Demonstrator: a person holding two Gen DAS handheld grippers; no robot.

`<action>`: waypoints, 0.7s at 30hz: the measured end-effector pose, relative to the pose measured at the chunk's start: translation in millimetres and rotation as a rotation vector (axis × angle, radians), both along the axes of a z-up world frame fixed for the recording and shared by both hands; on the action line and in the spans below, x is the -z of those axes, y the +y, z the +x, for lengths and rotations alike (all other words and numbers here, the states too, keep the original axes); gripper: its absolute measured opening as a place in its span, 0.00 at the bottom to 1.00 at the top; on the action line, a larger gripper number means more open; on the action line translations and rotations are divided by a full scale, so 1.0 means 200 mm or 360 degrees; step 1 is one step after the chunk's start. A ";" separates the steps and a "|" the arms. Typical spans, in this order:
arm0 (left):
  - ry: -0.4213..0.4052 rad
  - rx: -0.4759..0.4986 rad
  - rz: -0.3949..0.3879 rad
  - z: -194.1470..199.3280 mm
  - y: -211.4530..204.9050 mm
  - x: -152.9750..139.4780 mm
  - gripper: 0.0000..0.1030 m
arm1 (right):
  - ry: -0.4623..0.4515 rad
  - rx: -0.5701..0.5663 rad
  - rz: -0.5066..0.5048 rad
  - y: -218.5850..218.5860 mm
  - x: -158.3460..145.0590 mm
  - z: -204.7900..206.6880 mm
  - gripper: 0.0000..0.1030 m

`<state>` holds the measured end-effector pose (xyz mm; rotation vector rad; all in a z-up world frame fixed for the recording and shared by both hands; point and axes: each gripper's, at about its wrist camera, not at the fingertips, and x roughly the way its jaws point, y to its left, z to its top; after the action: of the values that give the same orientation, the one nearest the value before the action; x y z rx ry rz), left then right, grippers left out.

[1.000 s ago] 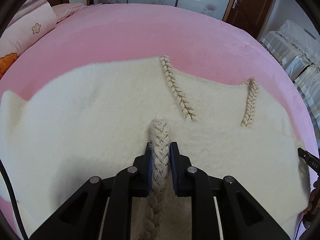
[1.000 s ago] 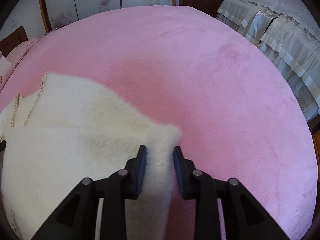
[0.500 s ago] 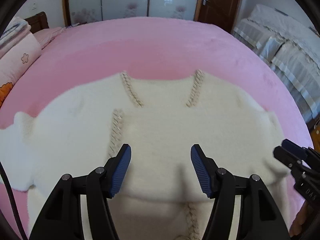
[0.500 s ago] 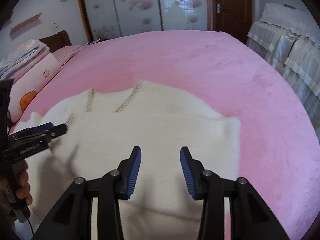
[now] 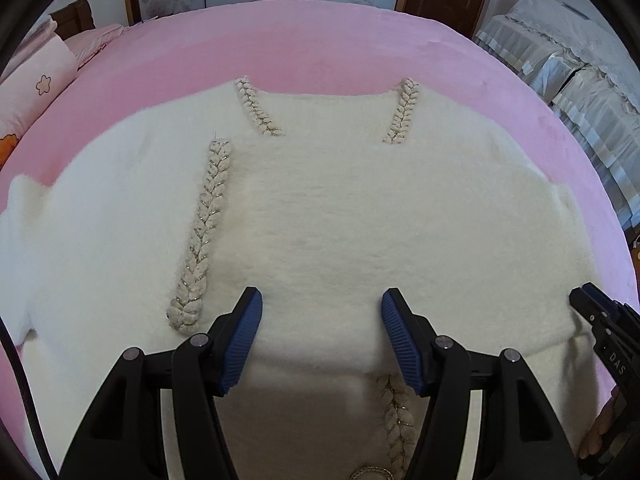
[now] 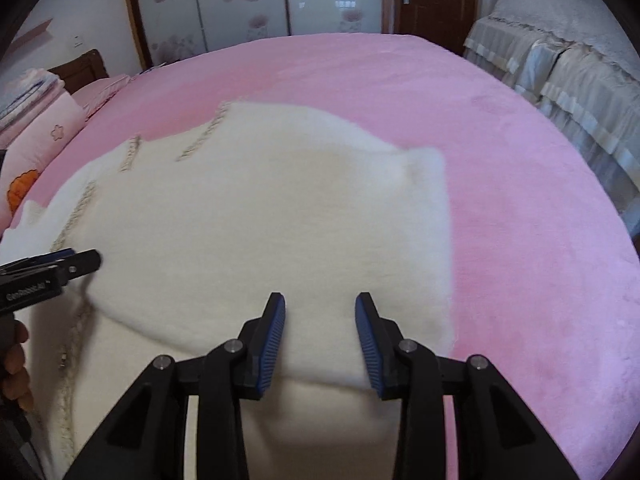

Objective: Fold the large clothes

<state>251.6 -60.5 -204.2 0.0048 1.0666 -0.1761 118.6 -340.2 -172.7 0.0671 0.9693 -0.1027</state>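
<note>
A second ago I was pinching a braided trim strip in the left gripper (image 5: pixel 322 340) and a fuzzy edge of the white sweater (image 5: pixel 340 216) in the right gripper (image 6: pixel 320 340). Now both are letting go: the folded layer is lying flat on the sweater body, and both cameras are sitting farther back, taking in the whole garment.

My left jaws are standing wide apart with nothing between them, hovering over the near fold edge of the sweater; whether the pads are brushing the pile I cannot tell. The braided trim (image 5: pixel 206 232) I was holding is now resting just left of the left finger, free. My right jaws are closing, narrower than the left pair, with only the sweater's surface showing below the gap and no fabric caught between the pads. In the left view the right gripper's tip is poking in at the far right edge, beside the sweater's right side.

The sweater is lying on the pink bed cover (image 6: pixel 520 220), neckline away from me, two short braids flanking the collar. I am seeing open pink cover beyond the neckline and broadly to the right of the folded side edge (image 6: pixel 444 240). To the left a pink pillow (image 5: pixel 28 92) is sitting near the sleeve end; a draped piece of furniture (image 6: pixel 568 80) is standing past the bed's right edge.
</note>
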 end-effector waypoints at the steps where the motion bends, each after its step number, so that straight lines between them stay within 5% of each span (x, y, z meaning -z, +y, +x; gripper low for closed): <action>1: 0.0002 -0.0003 -0.0004 0.01 0.01 0.01 0.59 | 0.0006 0.0023 -0.0017 -0.05 0.01 -0.01 0.20; 3: 0.0006 -0.0015 -0.0023 0.01 0.03 0.01 0.59 | 0.0032 0.0026 0.0036 -0.14 0.02 -0.02 0.01; 21: 0.0042 0.0000 -0.0030 0.02 0.06 0.02 0.59 | 0.0072 0.0086 -0.0036 -0.11 0.04 -0.03 0.03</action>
<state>256.6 -48.8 -207.5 -0.0146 1.0915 -0.1865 112.8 -362.6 -180.4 0.0705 1.0113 -0.1652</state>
